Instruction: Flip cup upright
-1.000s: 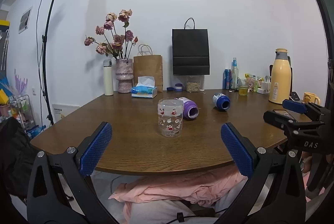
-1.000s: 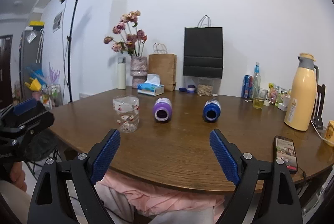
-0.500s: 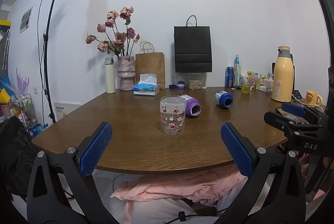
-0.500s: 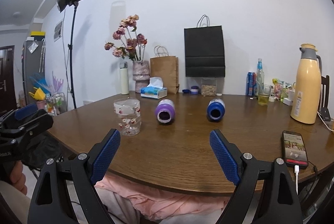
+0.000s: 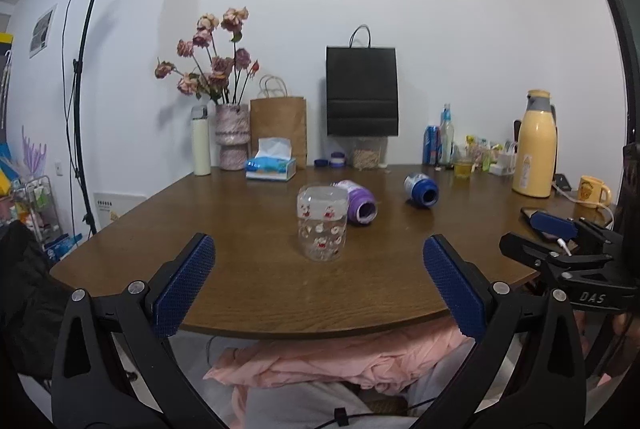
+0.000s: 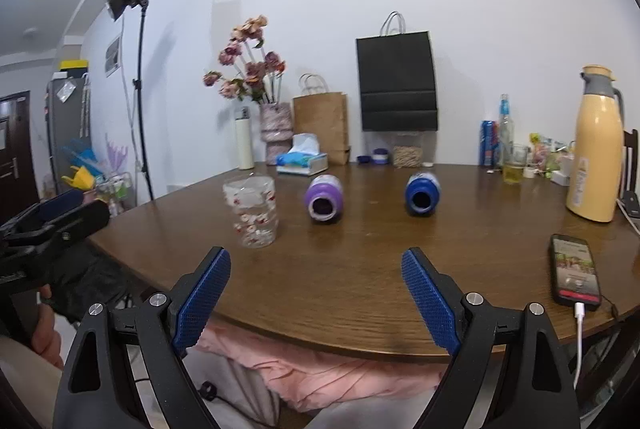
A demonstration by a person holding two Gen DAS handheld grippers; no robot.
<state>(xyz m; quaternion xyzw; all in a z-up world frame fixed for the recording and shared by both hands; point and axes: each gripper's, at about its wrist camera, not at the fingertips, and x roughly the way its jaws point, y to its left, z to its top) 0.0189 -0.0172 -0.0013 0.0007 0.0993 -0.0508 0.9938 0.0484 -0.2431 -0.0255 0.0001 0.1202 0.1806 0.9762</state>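
Note:
A clear plastic cup with red prints (image 5: 322, 223) stands mouth down on the round wooden table (image 5: 240, 269); it also shows in the right wrist view (image 6: 251, 211). A purple cup (image 5: 358, 207) (image 6: 324, 199) and a blue cup (image 5: 420, 190) (image 6: 420, 194) lie on their sides behind it, mouths toward me. My left gripper (image 5: 316, 281) is open and empty, near the table's front edge, in line with the clear cup. My right gripper (image 6: 316, 295) is open and empty at the front edge, facing the purple and blue cups.
A phone on a cable (image 6: 575, 275) lies at the right front. A yellow thermos (image 6: 596, 149), a yellow mug (image 5: 594, 191), drinks, a tissue box (image 5: 272, 167), a flower vase (image 5: 232, 137) and paper bags stand along the back. Pink cloth (image 5: 340, 357) lies below the table edge.
Both grippers have risen and tilted slightly, so the table and cups sit a little lower and closer in view. The jaws stay open. No cup has moved.

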